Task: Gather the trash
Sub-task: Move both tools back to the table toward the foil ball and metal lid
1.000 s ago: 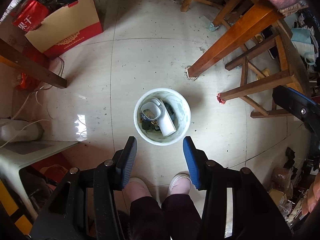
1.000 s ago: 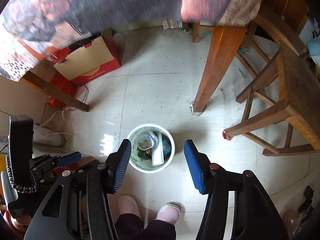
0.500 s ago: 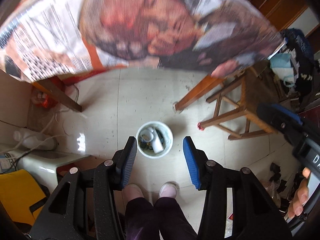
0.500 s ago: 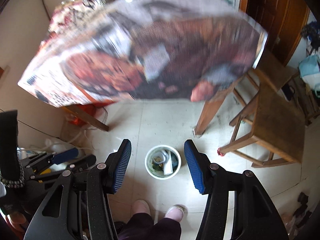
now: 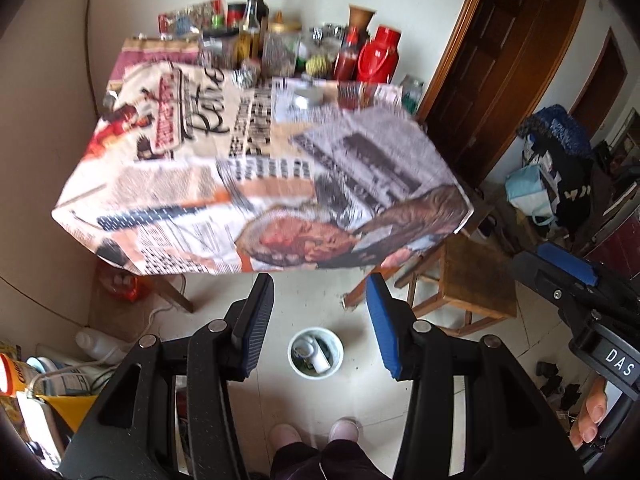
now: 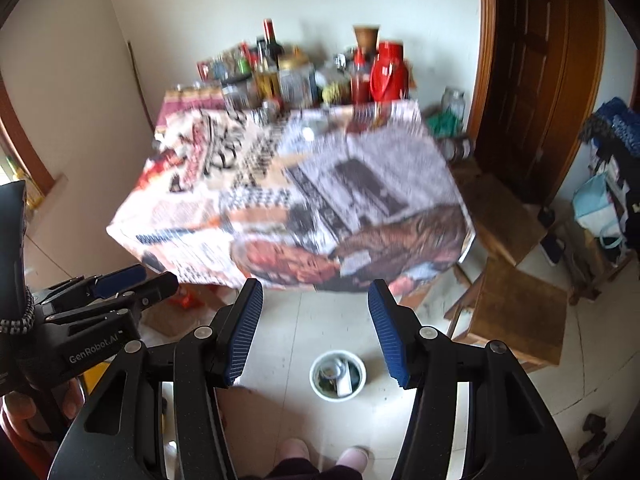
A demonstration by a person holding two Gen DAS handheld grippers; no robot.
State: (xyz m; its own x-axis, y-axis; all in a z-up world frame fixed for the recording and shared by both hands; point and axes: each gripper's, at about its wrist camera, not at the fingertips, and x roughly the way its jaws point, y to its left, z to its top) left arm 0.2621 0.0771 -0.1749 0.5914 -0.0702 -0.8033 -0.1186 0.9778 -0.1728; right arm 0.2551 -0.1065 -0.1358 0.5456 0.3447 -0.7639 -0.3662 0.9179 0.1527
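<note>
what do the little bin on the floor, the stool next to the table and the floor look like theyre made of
Bin: likely plastic, with a smooth white wall and thin even rim, though glazed ceramic cannot be ruled out.
Stool: wood, brown with visible grain and a worn, matte seat.
Floor: glazed tile, pale and slightly glossy, with straight grout lines.

Black left gripper [image 5: 320, 320], blue-padded jaws, silver screws

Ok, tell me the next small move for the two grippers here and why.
Probably carry both forward over the table to look for trash. The left gripper and right gripper are both open and hold nothing, and the white bin on the floor already has items in it. The table's far end is crowded with bottles; motion blur hides what is loose there.
</note>
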